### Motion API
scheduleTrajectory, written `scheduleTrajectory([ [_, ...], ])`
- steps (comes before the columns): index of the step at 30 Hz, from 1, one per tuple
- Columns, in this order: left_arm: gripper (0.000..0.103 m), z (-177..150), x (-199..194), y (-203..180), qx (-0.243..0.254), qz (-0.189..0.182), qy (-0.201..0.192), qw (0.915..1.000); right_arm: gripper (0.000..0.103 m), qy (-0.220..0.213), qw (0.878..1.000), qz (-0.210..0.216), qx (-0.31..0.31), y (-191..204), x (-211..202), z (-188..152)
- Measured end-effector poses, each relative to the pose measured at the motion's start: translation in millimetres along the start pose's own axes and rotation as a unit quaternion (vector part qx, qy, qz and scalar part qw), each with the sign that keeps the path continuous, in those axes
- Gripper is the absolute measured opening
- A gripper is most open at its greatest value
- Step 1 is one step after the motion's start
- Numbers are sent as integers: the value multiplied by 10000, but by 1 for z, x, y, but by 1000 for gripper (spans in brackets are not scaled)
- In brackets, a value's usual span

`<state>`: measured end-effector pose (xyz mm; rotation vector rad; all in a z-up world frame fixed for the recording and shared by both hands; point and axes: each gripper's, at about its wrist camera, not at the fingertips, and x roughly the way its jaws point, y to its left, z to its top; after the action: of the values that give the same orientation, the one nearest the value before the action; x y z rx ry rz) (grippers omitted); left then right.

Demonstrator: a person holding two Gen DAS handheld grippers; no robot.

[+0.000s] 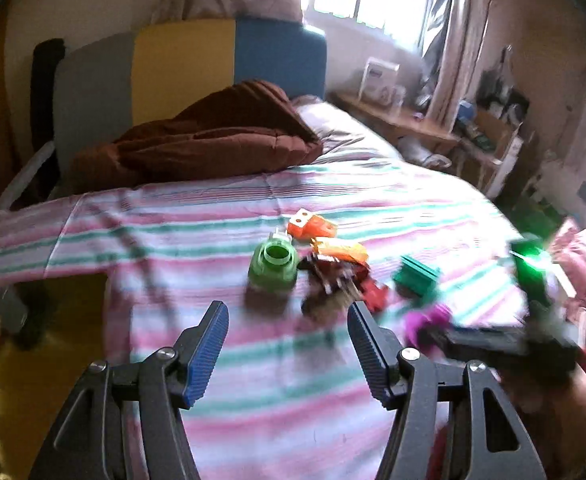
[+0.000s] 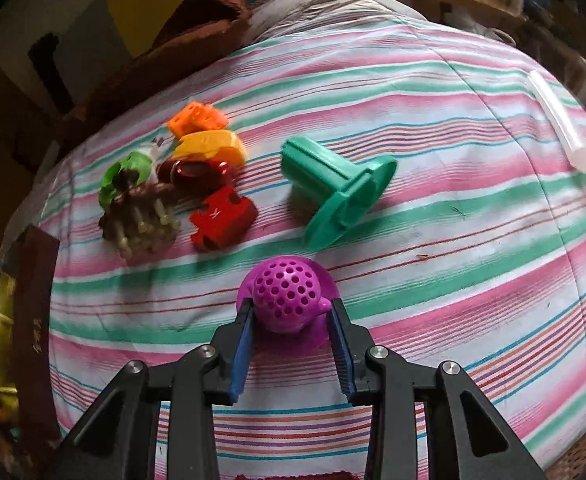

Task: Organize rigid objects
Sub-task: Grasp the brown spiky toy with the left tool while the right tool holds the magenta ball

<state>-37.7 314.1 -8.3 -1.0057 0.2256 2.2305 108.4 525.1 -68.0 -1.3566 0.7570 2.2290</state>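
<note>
A cluster of plastic toys lies on the striped bedsheet [image 2: 433,208]: an orange block [image 2: 197,118], a yellow piece [image 2: 209,146], a light green ring piece [image 2: 123,176], a brown pegged piece [image 2: 145,220], a dark red piece [image 2: 197,174], a red block [image 2: 223,218] and a teal spool [image 2: 337,192]. My right gripper [image 2: 291,308] is shut on a purple perforated ball toy [image 2: 287,294], just above the sheet. My left gripper [image 1: 289,320] is open and empty, above the sheet in front of the cluster: green ring [image 1: 273,266], orange block [image 1: 311,228], teal spool [image 1: 417,274].
A brown blanket [image 1: 213,136] lies at the head of the bed against a grey, yellow and blue headboard [image 1: 185,64]. A wooden desk with clutter [image 1: 405,116] stands by the window. A white tube [image 2: 561,124] lies far right on the sheet. A dark book [image 2: 33,320] sits at the bed's left edge.
</note>
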Motion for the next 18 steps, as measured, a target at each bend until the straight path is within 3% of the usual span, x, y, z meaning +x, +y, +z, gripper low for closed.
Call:
scheduleTrajectory([
  [4,63,21,54,-17,276,497,275,9980,36,7,9999,77,104,-4,0,1],
  [9,62,23,95,-20,385,645,728,9945,36,10,9995,191,263,-10,1,5],
  [13,61,12,91,-20,231,391,678,9967,36,22,9988,307,379,-12,4,8],
  [18,61,-8,74,-39,540,1,595,9968,36,34,9984,351,450,-14,4,8],
])
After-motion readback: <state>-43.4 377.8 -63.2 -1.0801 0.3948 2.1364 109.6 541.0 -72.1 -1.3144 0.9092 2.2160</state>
